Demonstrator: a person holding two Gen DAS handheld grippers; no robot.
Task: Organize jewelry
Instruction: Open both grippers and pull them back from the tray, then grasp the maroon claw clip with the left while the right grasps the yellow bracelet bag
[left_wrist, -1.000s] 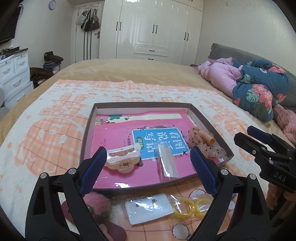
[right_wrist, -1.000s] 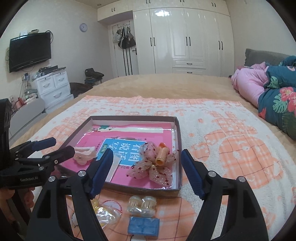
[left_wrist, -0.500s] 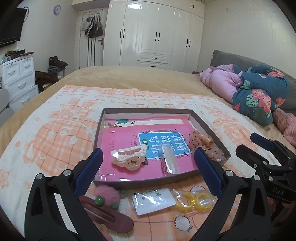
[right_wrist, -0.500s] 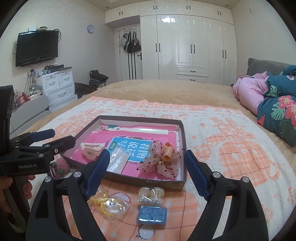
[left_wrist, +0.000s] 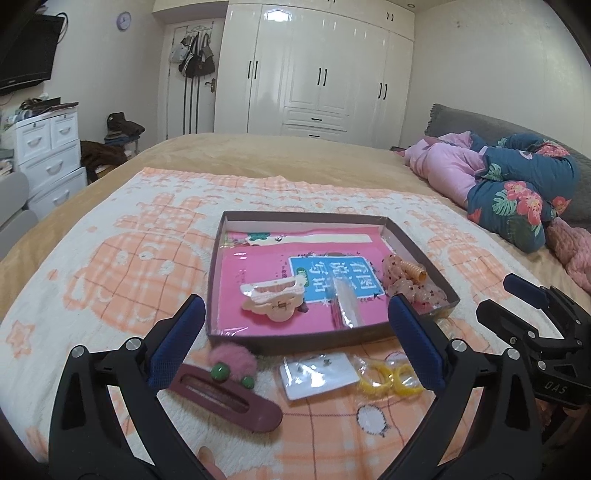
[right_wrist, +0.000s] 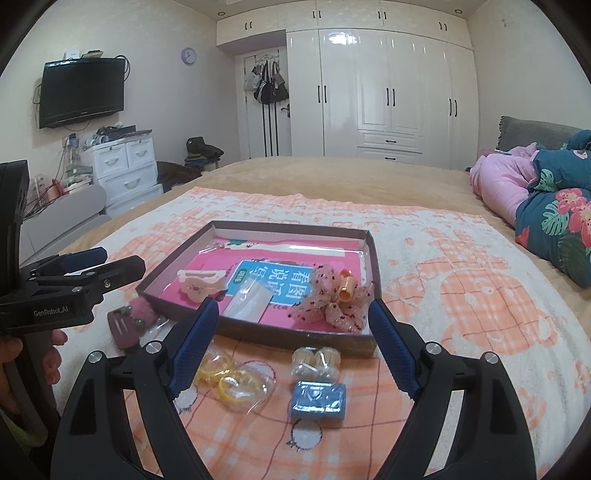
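A shallow brown tray (left_wrist: 303, 341), lined with a pink book, lies on the bed. It holds a cream hair claw (left_wrist: 271, 299), a clear sachet (left_wrist: 347, 306) and a sequinned bow (left_wrist: 410, 280) with an orange clip. On the blanket in front of it are a maroon hair clip (left_wrist: 229, 387) with a pink pompom, an earring card (left_wrist: 317, 373), bagged yellow rings (left_wrist: 388, 380), a pearly pair (right_wrist: 316, 363) and a blue packet (right_wrist: 319, 398). My left gripper (left_wrist: 295, 301) hovers open over the card and clip. My right gripper (right_wrist: 291, 306) hovers open above the rings and packet. Both are empty.
An orange-and-white checked blanket (left_wrist: 129, 266) covers the beige bed. Folded pink and floral quilts (left_wrist: 517, 192) lie at the far right. White drawers (right_wrist: 123, 166) and a wall television (right_wrist: 81, 92) stand on the left, wardrobes (right_wrist: 388, 85) behind. A hand (right_wrist: 22, 354) holds the left gripper's handle.
Both grippers have drawn back from the tray toward the near edge, and their jaws stand a little wider. More of the loose items in front of the tray have come into view.
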